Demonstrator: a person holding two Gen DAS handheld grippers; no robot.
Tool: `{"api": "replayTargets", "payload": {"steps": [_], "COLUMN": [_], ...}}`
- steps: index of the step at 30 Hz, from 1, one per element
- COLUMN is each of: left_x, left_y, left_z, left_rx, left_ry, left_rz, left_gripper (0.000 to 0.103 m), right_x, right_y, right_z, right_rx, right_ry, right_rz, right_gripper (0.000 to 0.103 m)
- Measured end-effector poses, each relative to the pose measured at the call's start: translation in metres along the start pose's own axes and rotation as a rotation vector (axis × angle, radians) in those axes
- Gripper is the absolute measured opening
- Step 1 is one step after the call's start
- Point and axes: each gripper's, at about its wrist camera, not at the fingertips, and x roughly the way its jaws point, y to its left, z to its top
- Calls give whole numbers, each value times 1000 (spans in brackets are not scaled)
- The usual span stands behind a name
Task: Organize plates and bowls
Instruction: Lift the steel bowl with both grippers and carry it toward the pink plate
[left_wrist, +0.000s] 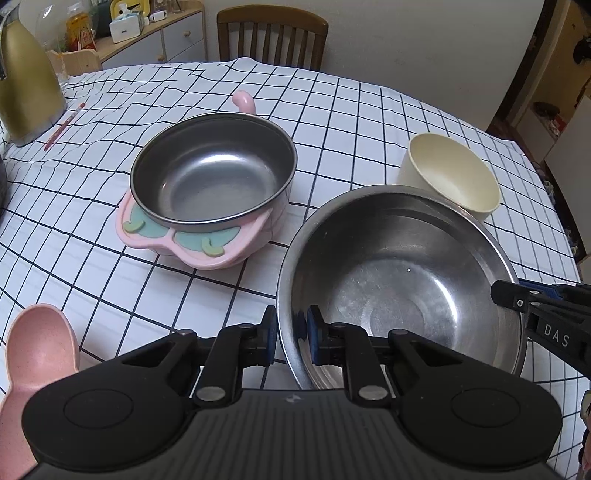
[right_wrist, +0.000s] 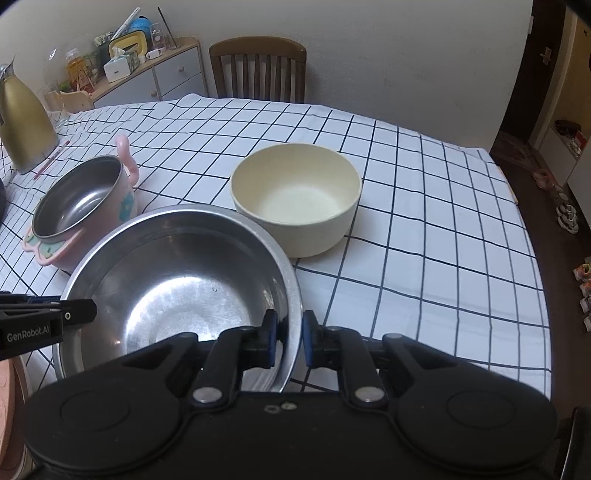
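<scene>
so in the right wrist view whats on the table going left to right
gold jug → pink-handled steel bowl → big steel bowl → cream bowl

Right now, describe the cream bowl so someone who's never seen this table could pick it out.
Start at the checked tablecloth and find the large steel bowl at the near edge. Just behind it stands the cream bowl, upright and empty. It is the only matte, pale yellow, straight-sided bowl; the pink-handled bowl further left has a shiny metal inside.
</scene>
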Motion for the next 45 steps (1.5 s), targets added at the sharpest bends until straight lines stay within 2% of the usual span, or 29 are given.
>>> {"api": "replayTargets", "payload": {"steps": [8,14,26,35,45], "left_x": [-19,-40,-75,-79,-76], "left_y": [-5,-12,-23,-25,-23], "left_z": [-4,-11,-47,-84,-110], "left_rx": [39,101,250,334,387], "left_ry": [-1,-2,6,43,61], "left_rz": [-49,-103,-205,-226,-231], "left_gripper": [16,16,16,16,16], "right_x": [-24,-52,-111,-127,-127], "right_y": [0,-5,-10,-5,3], "right_z": [-6,-18,-64,-108,-144], "right_rx": [8,62,194,266,295], "right_ry": [-2,11,11,43,58], "right_rz": [-33,-59,-108,-132,-143], "right_gripper": [14,14,13,13,13]}}
